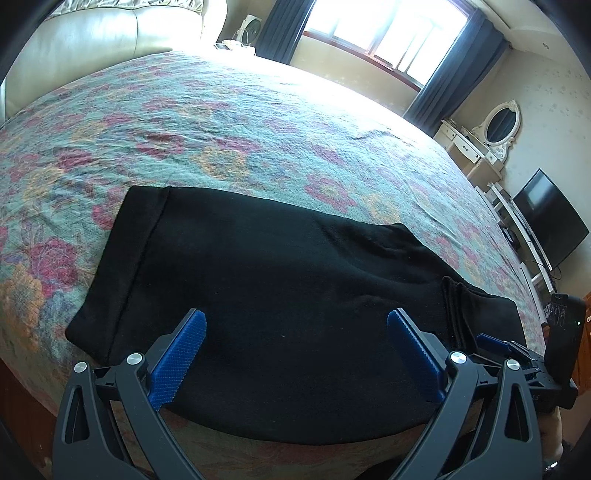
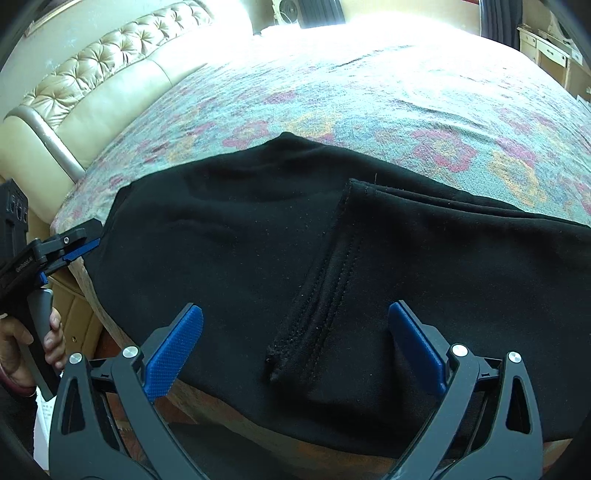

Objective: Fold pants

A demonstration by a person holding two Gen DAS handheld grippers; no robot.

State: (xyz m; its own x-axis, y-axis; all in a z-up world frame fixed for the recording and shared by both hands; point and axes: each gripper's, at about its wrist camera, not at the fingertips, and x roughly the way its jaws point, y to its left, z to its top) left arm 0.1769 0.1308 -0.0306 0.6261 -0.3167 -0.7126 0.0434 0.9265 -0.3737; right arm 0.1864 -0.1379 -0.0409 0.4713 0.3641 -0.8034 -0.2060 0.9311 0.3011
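A: What fills most of the frame?

B: A bed [image 1: 258,122] under a teal bedspread [image 2: 424,122] with pink and orange flowers. A tufted cream headboard [image 2: 99,77] sits in the upper left.

A: And the light?

B: Strong daylight comes through a window [image 1: 388,33] at the top, flanked by dark blue curtains [image 1: 454,70].

A: Anything on the right?

B: A white dressing table [image 1: 469,151] with an oval mirror [image 1: 500,122], then a dark television [image 1: 550,218] lower down, against a pale wall [image 1: 554,110].
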